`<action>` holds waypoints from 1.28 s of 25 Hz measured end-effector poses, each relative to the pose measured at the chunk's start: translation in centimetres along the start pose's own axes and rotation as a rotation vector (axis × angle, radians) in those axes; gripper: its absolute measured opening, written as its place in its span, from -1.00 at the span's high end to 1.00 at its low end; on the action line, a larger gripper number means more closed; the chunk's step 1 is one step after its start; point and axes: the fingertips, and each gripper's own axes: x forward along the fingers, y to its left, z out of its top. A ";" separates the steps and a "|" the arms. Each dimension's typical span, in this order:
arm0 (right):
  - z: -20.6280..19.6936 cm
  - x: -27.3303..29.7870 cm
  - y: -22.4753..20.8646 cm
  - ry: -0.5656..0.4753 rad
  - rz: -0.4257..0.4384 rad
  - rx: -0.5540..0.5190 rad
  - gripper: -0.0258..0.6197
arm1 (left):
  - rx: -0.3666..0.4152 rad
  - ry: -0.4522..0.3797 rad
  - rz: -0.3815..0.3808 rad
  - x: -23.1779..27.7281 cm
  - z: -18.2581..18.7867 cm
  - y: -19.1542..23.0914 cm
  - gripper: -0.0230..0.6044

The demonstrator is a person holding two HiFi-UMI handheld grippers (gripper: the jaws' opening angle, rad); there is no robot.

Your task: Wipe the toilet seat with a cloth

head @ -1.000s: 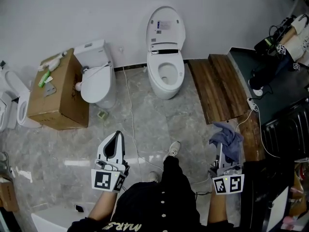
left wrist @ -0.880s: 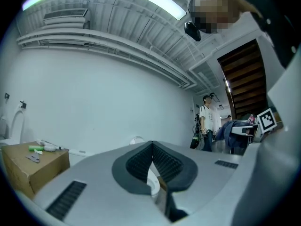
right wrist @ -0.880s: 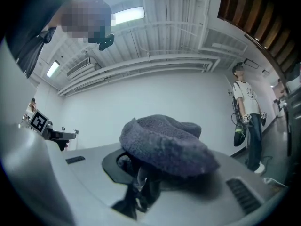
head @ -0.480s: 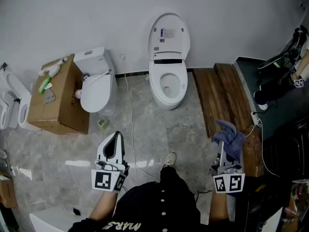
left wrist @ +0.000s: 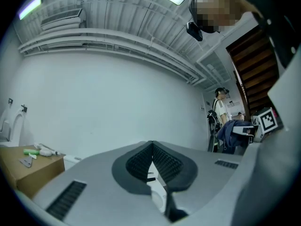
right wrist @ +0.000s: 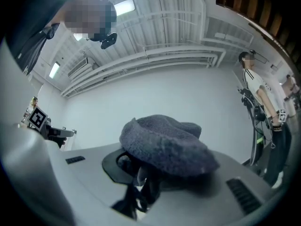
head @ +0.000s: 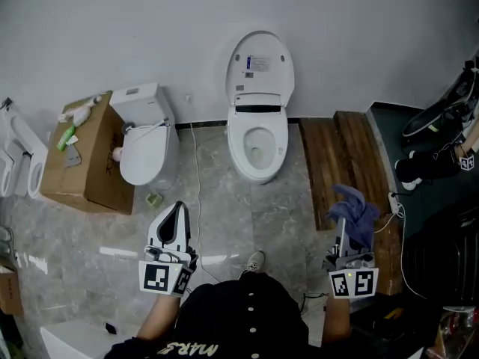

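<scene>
Still closing in: frames the toilet seat [head: 238, 146] slightly lower in the head view than a second ago, dead ahead at 12 o'clock, lid up, untouched, so no wiping yet. Holds the blue cloth [head: 350, 214] clenched in the right gripper [head: 344, 229], at 4 o'clock from the bowl, well apart. Keeps the left gripper [head: 177, 214] closed on nothing. Shows nothing in the bowl. At 9 o'clock, cardboard box [head: 82, 167], closed, topped by a green tube [head: 69, 134] and a white bottle [head: 88, 103].

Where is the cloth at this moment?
In the head view the blue-grey cloth is at the lower right, clamped in the right gripper beside the wooden planks, well short of the open toilet at the wall.
</scene>
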 end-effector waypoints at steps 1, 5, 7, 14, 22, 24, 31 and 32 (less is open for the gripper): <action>0.0 0.5 -0.8 -0.004 0.000 0.000 0.62 | -0.001 -0.008 0.002 0.7 0.0 -0.2 0.89; -0.7 2.5 -3.7 -0.004 0.002 0.007 0.62 | 0.002 -0.010 0.015 3.7 -0.6 -1.3 0.89; -1.1 3.4 -4.4 -0.001 0.010 0.009 0.62 | 0.001 -0.027 0.018 4.8 -0.6 -1.7 0.89; -2.5 5.7 -5.8 0.015 0.019 0.020 0.62 | 0.001 -0.002 0.025 7.1 -1.9 -1.9 0.89; -3.9 10.3 -6.0 0.041 0.012 -0.037 0.62 | -0.020 0.044 0.024 11.6 -4.4 0.6 0.89; -3.9 12.0 -6.1 0.034 0.011 -0.045 0.62 | -0.018 0.029 0.014 13.7 -4.1 1.3 0.89; -4.3 18.6 -7.0 0.030 -0.018 -0.065 0.63 | -0.024 0.033 -0.001 21.6 -3.6 4.4 0.89; -4.5 19.6 -7.0 0.033 -0.021 -0.065 0.62 | -0.016 0.033 -0.010 22.6 -3.6 4.8 0.89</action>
